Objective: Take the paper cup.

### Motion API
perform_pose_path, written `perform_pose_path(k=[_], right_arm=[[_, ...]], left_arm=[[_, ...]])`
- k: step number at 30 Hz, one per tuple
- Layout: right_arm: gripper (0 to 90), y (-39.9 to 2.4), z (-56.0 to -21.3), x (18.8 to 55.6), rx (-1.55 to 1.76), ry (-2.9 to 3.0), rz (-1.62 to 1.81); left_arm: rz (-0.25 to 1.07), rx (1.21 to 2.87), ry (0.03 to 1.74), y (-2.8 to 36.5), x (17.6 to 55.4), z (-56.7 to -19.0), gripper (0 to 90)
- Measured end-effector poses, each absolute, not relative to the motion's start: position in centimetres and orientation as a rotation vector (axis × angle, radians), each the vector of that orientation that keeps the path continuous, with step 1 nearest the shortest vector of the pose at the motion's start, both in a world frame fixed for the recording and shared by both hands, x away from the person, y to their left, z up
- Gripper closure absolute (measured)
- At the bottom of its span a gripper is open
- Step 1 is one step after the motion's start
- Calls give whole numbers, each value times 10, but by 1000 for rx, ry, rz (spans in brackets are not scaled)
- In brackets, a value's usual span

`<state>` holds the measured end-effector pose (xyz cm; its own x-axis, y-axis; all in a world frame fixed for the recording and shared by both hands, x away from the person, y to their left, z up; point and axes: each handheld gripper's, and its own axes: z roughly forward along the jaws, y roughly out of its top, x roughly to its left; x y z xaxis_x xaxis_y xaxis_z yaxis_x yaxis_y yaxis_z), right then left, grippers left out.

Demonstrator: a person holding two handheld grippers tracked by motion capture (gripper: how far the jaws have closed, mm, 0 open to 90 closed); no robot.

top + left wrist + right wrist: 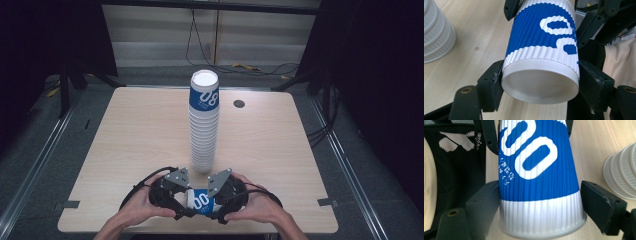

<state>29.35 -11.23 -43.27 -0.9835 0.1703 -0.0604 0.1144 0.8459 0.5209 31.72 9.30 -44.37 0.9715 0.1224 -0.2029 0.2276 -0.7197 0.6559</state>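
Blue-and-white ribbed paper cup (200, 201) held lying on its side just above the near edge of the desk (125, 145), between both hands. Left claw (540, 80) clamped on one end of the cup, a jaw pressed to each flank, in the left gripper view; right claw (541, 210) clamped on the opposite end in the same fashion, in the right gripper view. Whether one cup or two nested cups lie between the claws: cannot tell from these views. Tall stack of cups (204, 125) upright at the desk's centre, just beyond the claws, topped by a blue-printed cup. Small dark round grommet (239, 103) set in the desk to the right of the stack, well apart.

Step in hand, by judgement: a two-claw hold on a single cup near the stack, likely either separation of nested cups or a hand-over. Next move, likely: release by one claw, then turning of the cup upright by the other, with light pressure to spare the thin wall.
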Motion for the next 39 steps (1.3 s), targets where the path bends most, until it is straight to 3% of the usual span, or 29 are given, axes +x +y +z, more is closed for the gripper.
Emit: perform_pose_path(k=[24,39], right_arm=[[137,-141,-428,292,402,2779,1189],[139,-162,-427,292,555,2617,1478]], left_arm=[[-171,2345,275,102,315,-439,280],[-130,2236,333,114,317,-433,279]])
